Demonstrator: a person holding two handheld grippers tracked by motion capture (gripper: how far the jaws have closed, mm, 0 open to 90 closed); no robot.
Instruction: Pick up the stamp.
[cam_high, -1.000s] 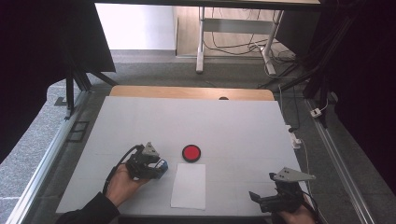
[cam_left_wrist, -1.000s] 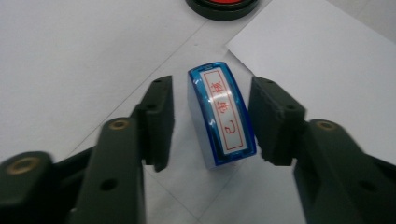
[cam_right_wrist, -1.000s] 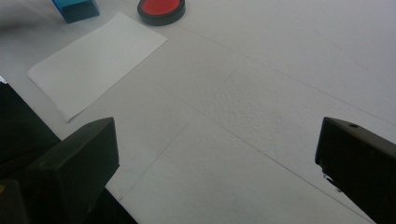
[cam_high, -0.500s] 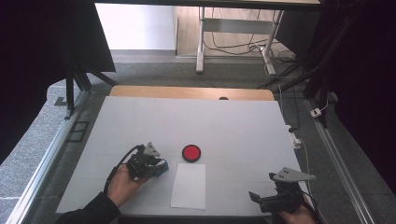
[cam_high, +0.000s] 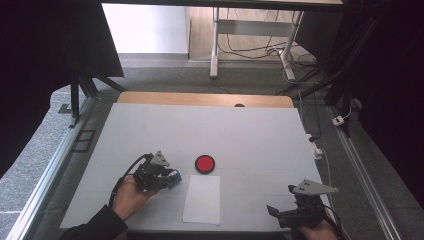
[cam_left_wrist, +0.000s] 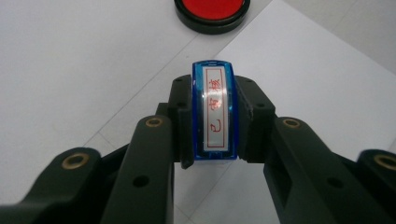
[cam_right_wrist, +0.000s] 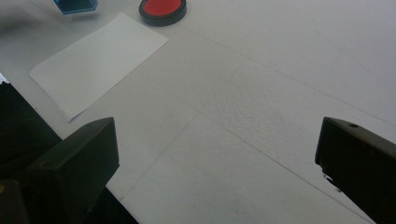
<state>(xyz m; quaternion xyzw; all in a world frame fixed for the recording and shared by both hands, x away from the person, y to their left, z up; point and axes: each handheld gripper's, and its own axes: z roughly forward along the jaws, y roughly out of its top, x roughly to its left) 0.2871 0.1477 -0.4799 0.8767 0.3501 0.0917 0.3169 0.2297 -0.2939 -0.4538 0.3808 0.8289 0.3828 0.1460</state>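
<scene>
A glossy blue plastic stamp (cam_left_wrist: 215, 112), oblong with a red-lettered label, is clamped by the left gripper (cam_left_wrist: 215, 123). The right gripper (cam_right_wrist: 215, 154) is held wide open over the matte white table (cam_right_wrist: 261, 84).

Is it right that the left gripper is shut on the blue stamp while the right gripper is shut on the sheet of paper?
Not quite. The left gripper is shut on the blue stamp, but the right gripper holds nothing: the right gripper view shows its fingers wide apart over bare table, with the sheet of paper lying apart from them.
</scene>
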